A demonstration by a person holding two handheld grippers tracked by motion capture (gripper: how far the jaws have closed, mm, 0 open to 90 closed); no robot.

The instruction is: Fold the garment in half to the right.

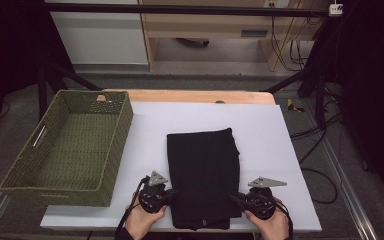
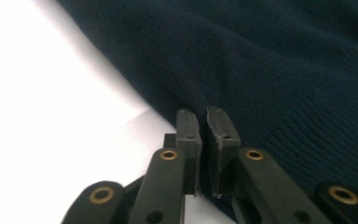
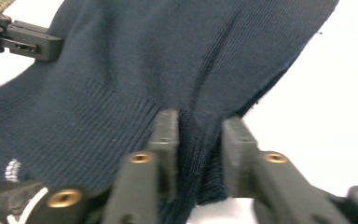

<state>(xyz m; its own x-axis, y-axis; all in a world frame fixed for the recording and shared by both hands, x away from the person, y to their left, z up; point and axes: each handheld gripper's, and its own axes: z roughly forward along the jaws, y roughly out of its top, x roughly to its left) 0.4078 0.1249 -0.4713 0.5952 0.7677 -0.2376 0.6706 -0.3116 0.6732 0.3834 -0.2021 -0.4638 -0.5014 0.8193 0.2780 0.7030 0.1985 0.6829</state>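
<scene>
- The left gripper (image 1: pixel 171 194) sits in the lower middle of the high view, at the left edge of the folded dark garment (image 1: pixel 203 175). In the left gripper view its two jaws are pressed almost together, with the tips at the hem of the knit fabric; if cloth is pinched between them, I cannot tell.
- The right gripper (image 1: pixel 234 199) is at the lower right of the garment, held by the person's right hand (image 1: pixel 268 221). In the right gripper view a fold of the ribbed edge lies between its jaws, and the jaws stand a little apart around this fold.
- The garment lies flat on the white table (image 1: pixel 265 130), near the front edge, in the centre of the high view.
- A green woven basket (image 1: pixel 111 150) stands at the left of the frame, just beside the garment but not touching it.
</scene>
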